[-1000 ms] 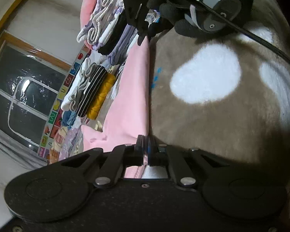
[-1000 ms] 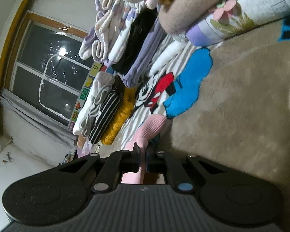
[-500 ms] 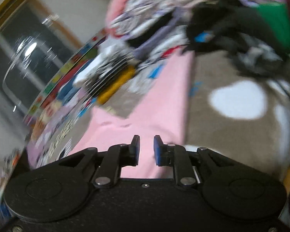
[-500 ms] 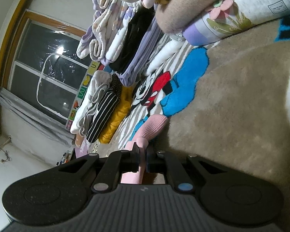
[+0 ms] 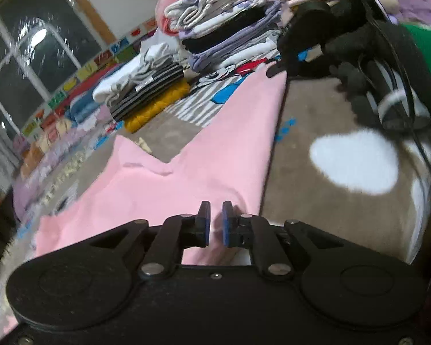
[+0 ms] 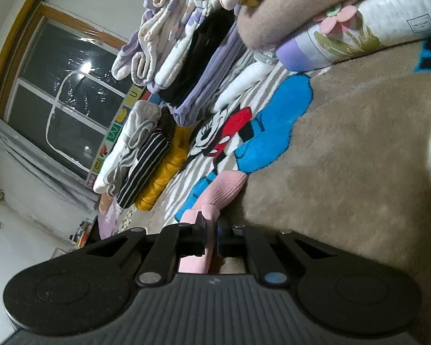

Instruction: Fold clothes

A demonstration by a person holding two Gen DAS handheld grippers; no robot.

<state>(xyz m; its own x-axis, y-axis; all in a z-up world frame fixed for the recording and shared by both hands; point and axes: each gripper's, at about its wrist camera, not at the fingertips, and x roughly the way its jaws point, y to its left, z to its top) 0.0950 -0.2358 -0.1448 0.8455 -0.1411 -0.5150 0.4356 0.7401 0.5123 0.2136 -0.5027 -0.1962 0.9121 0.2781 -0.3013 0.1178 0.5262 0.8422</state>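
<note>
The soft pink cloth garment (image 5: 215, 155) lies spread on the fuzzy brown blanket with white spots (image 5: 330, 132), and it fills the middle and lower left of my left view. One long straight edge runs up toward the top right of that view.

I think a few things could go wrong. My right gripper (image 6: 212, 230) pinches only a thin bit of the ribbed pink edge, low in the middle of my right view. If I pull fast, that bit could slip out. The cloth could also drag and bunch on the fuzzy blanket, so the fold would come out crooked. The stacks of folded clothes (image 5: 221, 34) sit near the far end, and a big swing could knock them.

My left gripper (image 5: 215, 221) is open just a little, with a narrow gap between its blue pads (image 5: 205, 224). It holds nothing and sits just over the pink cloth, at its near end.
</note>
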